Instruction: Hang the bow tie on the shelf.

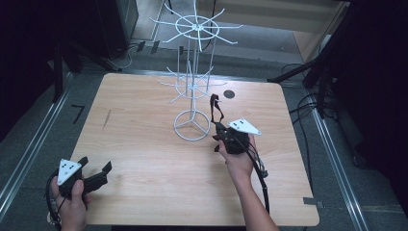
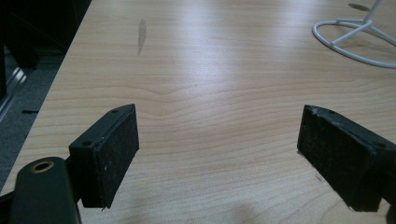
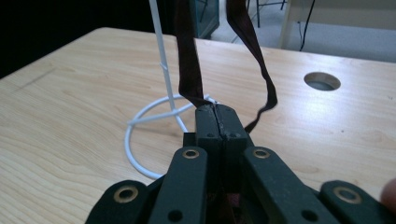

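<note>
The right tongs (image 3: 217, 114) are clamped tight on a dark maroon strap (image 3: 189, 56), jaws pressed together with the fabric pinched right at the tips. From the pinch the strap runs up as a loop, one side going pretty much straight up and the other (image 3: 261, 70) bowing out with a kink before it climbs out of the right gripper view. In the high view the right tongs (image 1: 219, 129) sit just right of the white wire rack (image 1: 192, 86), and the strap (image 1: 216, 108) hangs up near one of the rack's lower arms, though it's too small to tell if it's actually hooked on. The rack's ring base (image 1: 191, 126) rests on the wooden bench (image 1: 144, 159). The left tongs (image 2: 217, 154) are spread wide with nothing between them, hovering low at the near left corner of the bench (image 2: 210, 70), well apart from the rack.
</note>
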`<state>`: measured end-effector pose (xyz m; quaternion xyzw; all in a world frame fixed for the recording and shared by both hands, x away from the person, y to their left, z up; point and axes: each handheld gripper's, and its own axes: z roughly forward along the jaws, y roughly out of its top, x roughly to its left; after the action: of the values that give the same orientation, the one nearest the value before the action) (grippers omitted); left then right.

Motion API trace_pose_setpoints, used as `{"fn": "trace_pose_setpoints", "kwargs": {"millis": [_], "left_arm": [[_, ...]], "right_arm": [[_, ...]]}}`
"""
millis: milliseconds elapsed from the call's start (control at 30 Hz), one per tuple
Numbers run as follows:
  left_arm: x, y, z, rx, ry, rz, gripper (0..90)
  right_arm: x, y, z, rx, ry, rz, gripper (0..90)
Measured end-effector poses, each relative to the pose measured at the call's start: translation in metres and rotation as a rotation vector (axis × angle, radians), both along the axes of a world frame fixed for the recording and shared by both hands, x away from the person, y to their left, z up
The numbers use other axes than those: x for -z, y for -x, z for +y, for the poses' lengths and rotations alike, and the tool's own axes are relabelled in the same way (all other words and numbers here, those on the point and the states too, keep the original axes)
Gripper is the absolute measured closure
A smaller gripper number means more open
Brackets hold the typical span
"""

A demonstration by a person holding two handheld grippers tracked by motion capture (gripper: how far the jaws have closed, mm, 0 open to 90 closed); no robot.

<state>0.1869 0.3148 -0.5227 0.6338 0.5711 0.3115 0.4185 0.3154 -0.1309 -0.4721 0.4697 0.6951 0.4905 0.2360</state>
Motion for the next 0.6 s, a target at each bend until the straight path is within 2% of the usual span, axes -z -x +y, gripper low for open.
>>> {"fn": "trace_pose_setpoints", "kwargs": {"millis": [300,600], "left_arm": [[0.0,0.0,0.0,-0.001,0.003,-0.001,13.3],[0.0,0.0,0.0,0.0,0.003,0.0,13.3]], "right_arm": [[0.023,-0.004,0.001,0.01,0.032,0.056,90.0],[0.037,-0.008,0.001,0.018,0.062,0.102,90.0]]}}
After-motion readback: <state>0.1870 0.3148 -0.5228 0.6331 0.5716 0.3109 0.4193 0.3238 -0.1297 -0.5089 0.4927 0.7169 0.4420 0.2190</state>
